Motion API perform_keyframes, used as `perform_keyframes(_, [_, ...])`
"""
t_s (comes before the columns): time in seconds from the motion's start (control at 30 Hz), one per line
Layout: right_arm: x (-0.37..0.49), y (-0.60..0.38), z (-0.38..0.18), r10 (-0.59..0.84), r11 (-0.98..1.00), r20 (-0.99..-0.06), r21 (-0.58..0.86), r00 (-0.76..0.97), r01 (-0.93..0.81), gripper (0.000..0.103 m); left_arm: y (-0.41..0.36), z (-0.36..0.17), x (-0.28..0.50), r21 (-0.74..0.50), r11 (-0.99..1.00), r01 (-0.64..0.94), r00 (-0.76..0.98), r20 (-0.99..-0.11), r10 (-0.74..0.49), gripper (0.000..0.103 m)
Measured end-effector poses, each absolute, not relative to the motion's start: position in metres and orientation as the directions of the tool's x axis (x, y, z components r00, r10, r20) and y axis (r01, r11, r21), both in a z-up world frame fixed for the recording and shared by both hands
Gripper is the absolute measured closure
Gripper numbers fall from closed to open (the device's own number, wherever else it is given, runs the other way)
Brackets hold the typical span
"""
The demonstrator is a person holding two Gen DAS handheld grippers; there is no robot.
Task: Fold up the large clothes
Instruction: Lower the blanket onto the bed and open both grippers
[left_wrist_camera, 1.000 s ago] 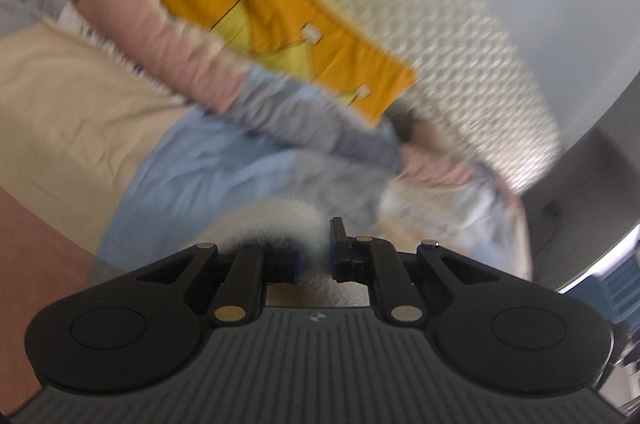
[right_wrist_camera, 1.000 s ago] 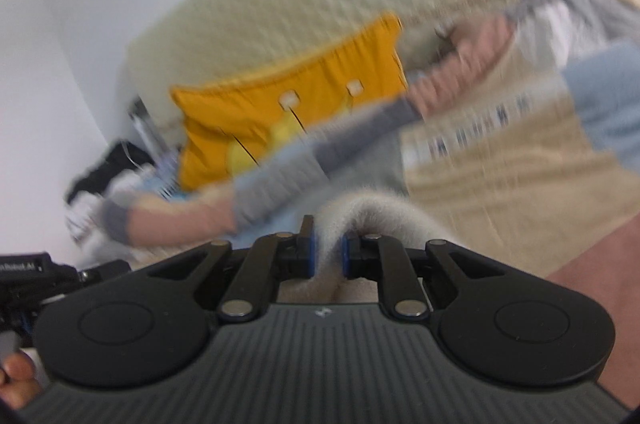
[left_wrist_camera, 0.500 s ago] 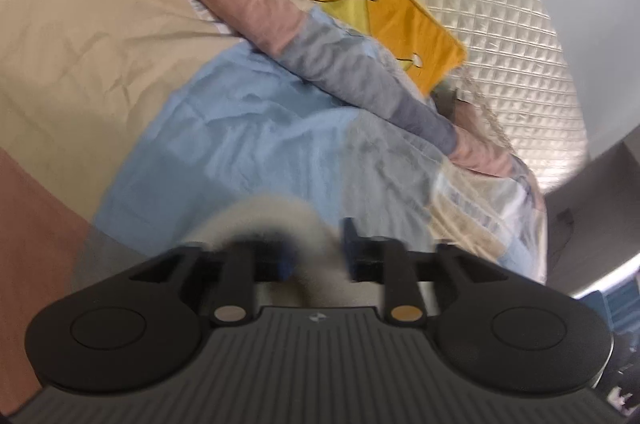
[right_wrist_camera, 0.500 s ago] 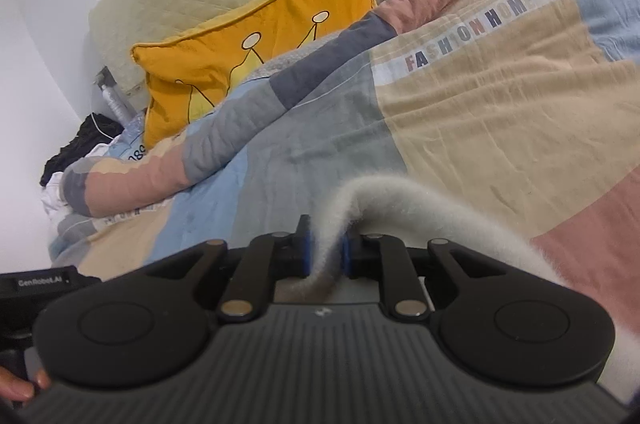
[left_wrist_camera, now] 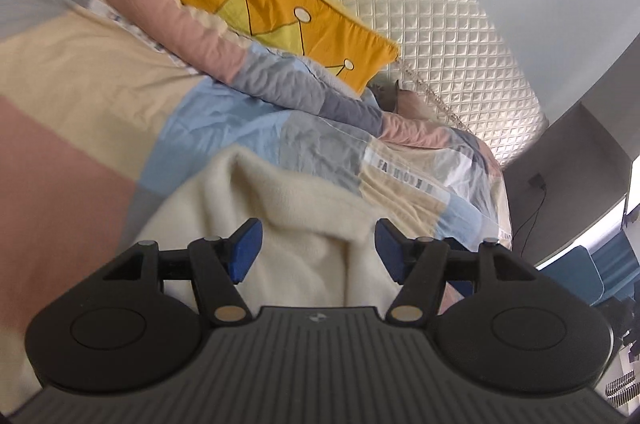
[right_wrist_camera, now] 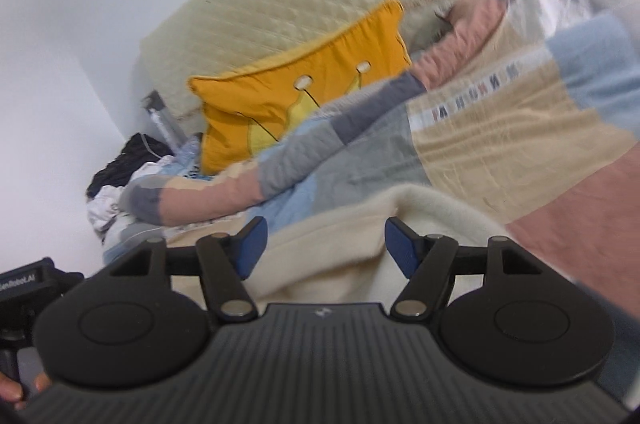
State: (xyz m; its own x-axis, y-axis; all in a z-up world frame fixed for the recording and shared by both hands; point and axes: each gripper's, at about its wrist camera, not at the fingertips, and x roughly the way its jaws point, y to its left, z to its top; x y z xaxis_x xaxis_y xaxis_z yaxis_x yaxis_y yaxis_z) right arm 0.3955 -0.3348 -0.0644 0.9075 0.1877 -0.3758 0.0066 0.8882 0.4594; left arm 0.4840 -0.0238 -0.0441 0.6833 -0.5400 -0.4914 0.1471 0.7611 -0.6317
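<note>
A cream fleece garment [left_wrist_camera: 280, 216] lies rumpled on the patchwork bedspread [left_wrist_camera: 88, 96], right under my left gripper [left_wrist_camera: 318, 248]. Its jaws are opening; the blue pads [left_wrist_camera: 246, 244] stand wide apart and clear of the fleece, which lies below and between them. In the right wrist view the same cream garment [right_wrist_camera: 352, 224] lies folded over on the bedspread [right_wrist_camera: 500, 144]. My right gripper [right_wrist_camera: 324, 246] hangs just above it, jaws opening, blue pads [right_wrist_camera: 252, 244] apart and not pressing the cloth.
An orange crown-print pillow [left_wrist_camera: 280, 4] leans on the quilted cream headboard [left_wrist_camera: 420, 24]. A rolled patchwork duvet edge [right_wrist_camera: 280, 160] runs along the bed. Dark and white clothes [right_wrist_camera: 120, 176] pile by the wall. A grey cabinet [left_wrist_camera: 568, 160] stands right of the bed.
Both grippers were shut on the cream fleece; now both have opened and let it go. Both have pulled back and the left has risen, so more of the garment shows.
</note>
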Motion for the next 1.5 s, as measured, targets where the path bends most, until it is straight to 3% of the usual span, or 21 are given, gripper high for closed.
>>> perform_keyframes(0.4, [0.222,-0.298,-0.001,0.191,0.917,-0.307,0.395,0.932,-0.058,0.035,-0.008,0.02,0.3,-0.584,0.78,0.224,0.66,-0.498,-0.563,0.036])
perform_keyframes(0.77, [0.115,-0.279,-0.016,0.215,0.929,-0.361,0.361,0.908,-0.076,0.035,0.008,-0.001,0.175,-0.534,0.824,0.19,0.621,-0.584,-0.522,0.036])
perform_keyframes(1.1, [0.082,-0.259,-0.074,0.258,0.91,-0.48,0.412,0.838,-0.044,0.035,0.017,-0.064,0.126,-0.509,0.85,0.138,0.514,-0.697,-0.501,0.036])
perform_keyframes(1.23, [0.082,-0.259,-0.085,0.349,0.864,-0.482,0.497,0.804,-0.077,0.035,0.013,-0.07,0.112,-0.474,0.868,0.149,0.51,-0.715,-0.478,0.037])
perform_keyframes(1.5, [0.09,-0.259,-0.098,0.33,0.872,-0.52,0.488,0.788,-0.044,0.035,0.0,-0.076,0.094,-0.397,0.908,0.133,0.471,-0.781,-0.411,0.037])
